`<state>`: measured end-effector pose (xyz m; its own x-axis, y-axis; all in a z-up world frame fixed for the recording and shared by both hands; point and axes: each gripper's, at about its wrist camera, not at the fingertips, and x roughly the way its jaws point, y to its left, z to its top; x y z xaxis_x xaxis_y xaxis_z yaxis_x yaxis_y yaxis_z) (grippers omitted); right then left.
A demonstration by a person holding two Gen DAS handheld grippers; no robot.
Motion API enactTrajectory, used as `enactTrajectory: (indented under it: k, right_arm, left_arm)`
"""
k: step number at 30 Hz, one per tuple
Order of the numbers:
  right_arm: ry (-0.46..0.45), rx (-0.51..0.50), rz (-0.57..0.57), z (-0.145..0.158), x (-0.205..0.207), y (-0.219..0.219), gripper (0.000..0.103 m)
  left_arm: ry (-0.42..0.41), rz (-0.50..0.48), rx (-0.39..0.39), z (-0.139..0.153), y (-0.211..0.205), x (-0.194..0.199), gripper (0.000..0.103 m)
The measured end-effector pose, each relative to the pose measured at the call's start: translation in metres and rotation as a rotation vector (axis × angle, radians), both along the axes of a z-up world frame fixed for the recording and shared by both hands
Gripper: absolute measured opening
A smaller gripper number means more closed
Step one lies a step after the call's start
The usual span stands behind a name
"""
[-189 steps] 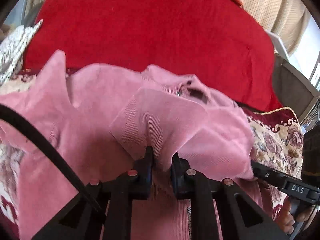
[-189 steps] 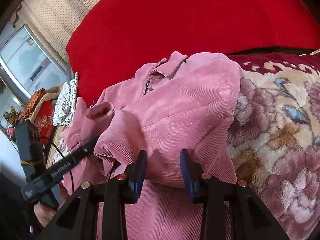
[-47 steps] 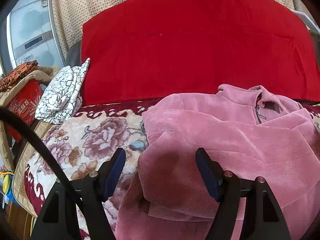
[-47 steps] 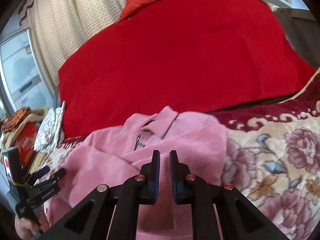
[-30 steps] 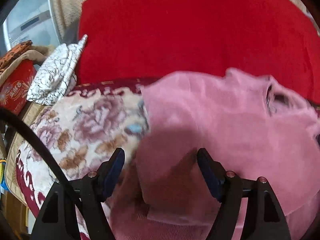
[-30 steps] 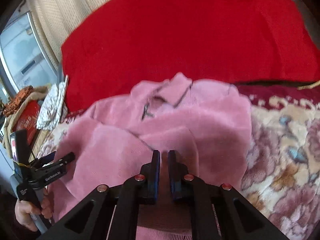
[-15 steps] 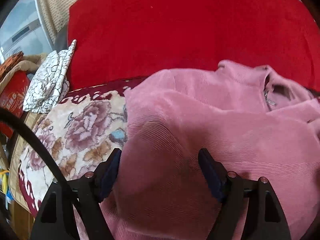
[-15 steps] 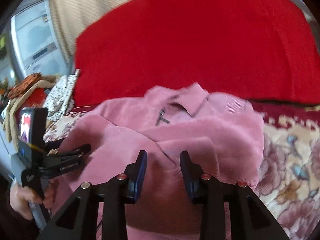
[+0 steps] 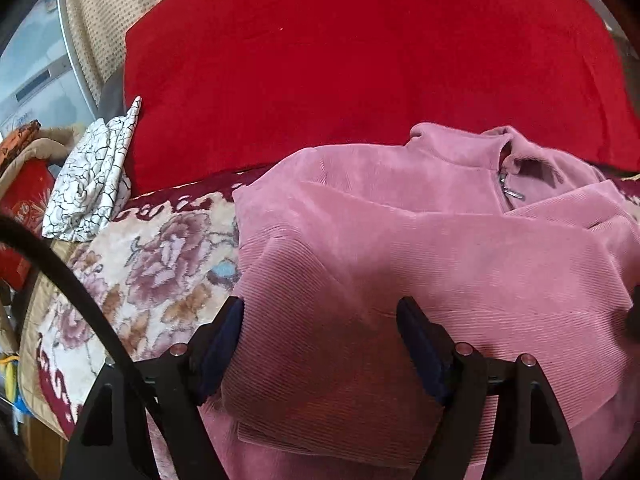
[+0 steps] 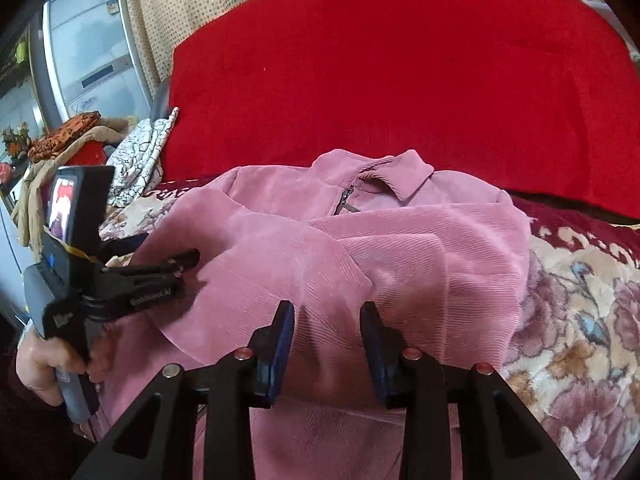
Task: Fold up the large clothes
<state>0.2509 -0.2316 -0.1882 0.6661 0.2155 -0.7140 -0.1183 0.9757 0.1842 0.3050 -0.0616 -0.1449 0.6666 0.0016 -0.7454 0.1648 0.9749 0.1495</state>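
A pink corduroy jacket (image 9: 460, 248) lies collar-up on the floral blanket (image 9: 160, 264), its sleeves folded in across the front. My left gripper (image 9: 320, 312) stands wide open just over the jacket's left folded edge; the cloth lies under the gap and the pads do not press on it. My right gripper (image 10: 327, 312) is open by a narrower gap above the middle of the jacket (image 10: 420, 252), with nothing pinched. In the right wrist view, the left gripper (image 10: 168, 252) shows at the jacket's left side, held by a hand (image 10: 40, 360).
A big red cushion (image 9: 360, 60) backs the jacket. A white cloth with black crackle lines (image 9: 92, 184) lies at the blanket's far left, beside a red box (image 9: 20, 208) and a grey appliance (image 10: 88, 48). Bare floral blanket (image 10: 580, 320) stretches right of the jacket.
The right gripper's jaws have gone from shut to open above the jacket. Both grippers have shifted sideways over the jacket, and the left stays wide open.
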Motion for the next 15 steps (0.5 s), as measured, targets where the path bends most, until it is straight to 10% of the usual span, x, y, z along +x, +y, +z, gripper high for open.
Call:
enactTrajectory:
  k: [5, 15]
  right_arm:
    - [0.055, -0.08, 0.011, -0.015, 0.004, 0.013, 0.036]
    - [-0.034, -0.216, -0.004, 0.008, -0.02, 0.019, 0.038]
  left_arm:
    - [0.011, -0.023, 0.149, -0.017, -0.017, 0.001, 0.081]
    - [-0.022, -0.019, 0.006, 0.007, -0.005, -0.01, 0.081]
